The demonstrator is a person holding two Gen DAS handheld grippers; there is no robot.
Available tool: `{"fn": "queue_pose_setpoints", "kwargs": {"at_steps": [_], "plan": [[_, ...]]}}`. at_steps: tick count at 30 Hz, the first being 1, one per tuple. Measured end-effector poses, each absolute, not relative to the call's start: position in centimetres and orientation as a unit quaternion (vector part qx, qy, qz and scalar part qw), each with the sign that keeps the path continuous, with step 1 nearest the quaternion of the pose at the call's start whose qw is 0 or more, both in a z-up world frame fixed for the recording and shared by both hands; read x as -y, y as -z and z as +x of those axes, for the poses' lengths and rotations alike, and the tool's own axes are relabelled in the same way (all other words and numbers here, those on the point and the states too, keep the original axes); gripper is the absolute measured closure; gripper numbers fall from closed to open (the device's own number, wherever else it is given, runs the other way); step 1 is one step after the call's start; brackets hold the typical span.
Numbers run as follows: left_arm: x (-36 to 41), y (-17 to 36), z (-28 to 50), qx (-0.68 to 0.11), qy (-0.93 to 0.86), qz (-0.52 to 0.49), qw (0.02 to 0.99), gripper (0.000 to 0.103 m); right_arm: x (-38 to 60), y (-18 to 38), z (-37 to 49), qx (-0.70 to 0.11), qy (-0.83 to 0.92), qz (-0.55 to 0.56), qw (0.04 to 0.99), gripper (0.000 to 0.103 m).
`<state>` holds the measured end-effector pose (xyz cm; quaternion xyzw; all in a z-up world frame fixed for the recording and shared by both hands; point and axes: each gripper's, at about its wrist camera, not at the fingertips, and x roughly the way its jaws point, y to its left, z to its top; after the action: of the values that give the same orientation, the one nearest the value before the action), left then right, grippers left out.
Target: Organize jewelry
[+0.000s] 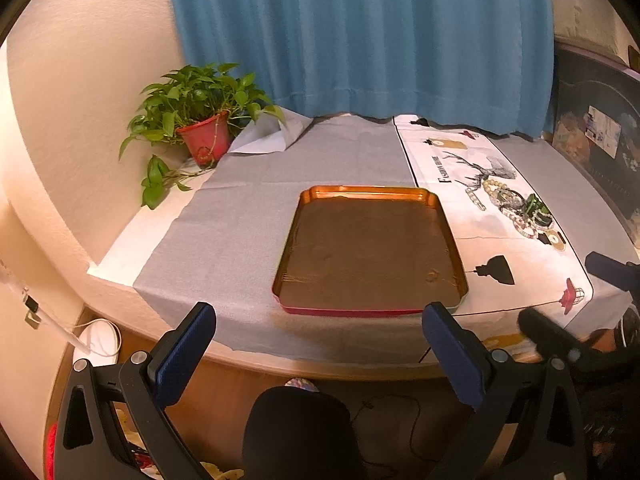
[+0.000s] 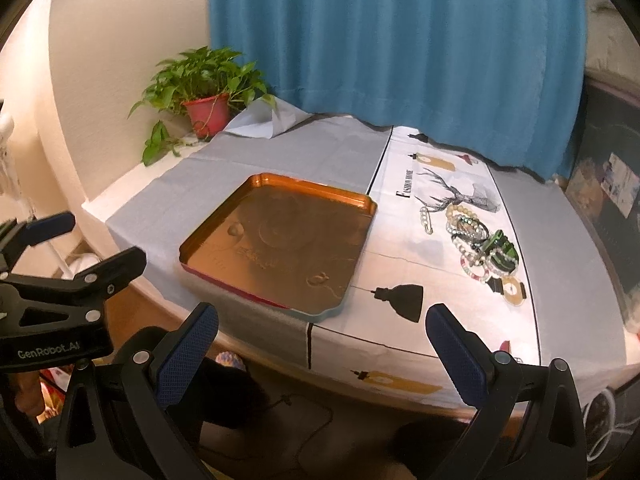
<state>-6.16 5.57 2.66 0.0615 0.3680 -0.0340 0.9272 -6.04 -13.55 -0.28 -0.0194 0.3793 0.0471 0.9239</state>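
curtain (image 1: 360, 32): blue, pleated, hanging behind the far edge of the table.
table (image 1: 132, 248): white-edged top with a wooden front, set against a cream wall.
grey cloth (image 1: 248, 216): covers the left part of the table; its far corner is folded up beside the plant.
printed runner (image 2: 432, 280): white cloth with a black border, a stag drawing, lamp shapes and the words "fashion home"; it lies on the right part of the table, its left edge just beside the tin.
tin tray (image 1: 456, 256): shallow, rectangular, golden-orange inside with embossed marks, red outer wall; it sits on the grey cloth near the front edge, nothing inside.
potted plant (image 1: 200, 120): green trailing leaves in a red pot, at the far left corner of the table.
left gripper (image 1: 320, 344): low in front of the table edge, facing the tray; blue-padded fingers (image 1: 184, 356) spread wide, holding nothing.
right gripper (image 2: 322, 348): low in front of the table edge, to the right of the tray; fingers wide apart, nothing between them.
jewelry pile (image 2: 476, 240): on the runner, right of the tray and apart from it; beaded bracelets in cream, pearl and pink tones tangled with a dark green piece.
chain piece (image 2: 426, 220): pale links, lying just left of the pile, below the stag.
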Motion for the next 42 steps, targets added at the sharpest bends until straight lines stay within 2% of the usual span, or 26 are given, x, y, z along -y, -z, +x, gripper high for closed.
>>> {"fn": "queue_pose_setpoints", "kwargs": {"at_steps": [6,8,10,16,24,31,35,37,39,42], "plan": [[-1.8,-1.2,-3.5,-0.407,0.066,0.080,0.908,0.000,21.5,1.0,-5.5,-0.401,0.000,0.053,0.915,0.000],[-0.2,-0.6,-2.7,-0.416,0.074,0.093,0.901,0.000,25.1,1.8,-5.3,-0.393,0.029,0.085,0.915,0.000],[1.8,0.2,-1.9,-0.422,0.082,0.107,0.896,0.000,29.2,3.7,-4.2,-0.343,0.041,0.149,0.927,0.000],[7.7,1.7,1.2,-0.430,0.104,0.133,0.887,0.000,40.6,7.5,-0.5,-0.353,0.120,0.192,0.908,0.000],[14.8,3.5,6.0,-0.438,0.129,0.154,0.876,0.000,43.9,12.6,5.8,-0.418,0.121,0.149,0.888,0.000],[18.6,4.7,8.4,-0.439,0.144,0.163,0.872,0.000,44.0,14.8,10.6,-0.436,0.146,0.087,0.884,0.000],[21.5,5.6,9.8,-0.444,0.182,0.159,0.863,0.000,45.5,14.9,10.6,-0.430,0.166,0.103,0.881,0.000],[23.2,6.2,10.5,-0.452,0.206,0.156,0.853,0.000,46.4,14.9,9.9,-0.428,0.186,0.106,0.878,0.002],[24.8,6.9,11.1,-0.461,0.231,0.149,0.844,0.000,47.2,15.0,9.1,-0.429,0.197,0.096,0.876,0.011],[27.0,7.9,12.3,-0.468,0.248,0.151,0.835,0.000,48.9,14.8,8.0,-0.424,0.202,0.099,0.877,0.011]]}}
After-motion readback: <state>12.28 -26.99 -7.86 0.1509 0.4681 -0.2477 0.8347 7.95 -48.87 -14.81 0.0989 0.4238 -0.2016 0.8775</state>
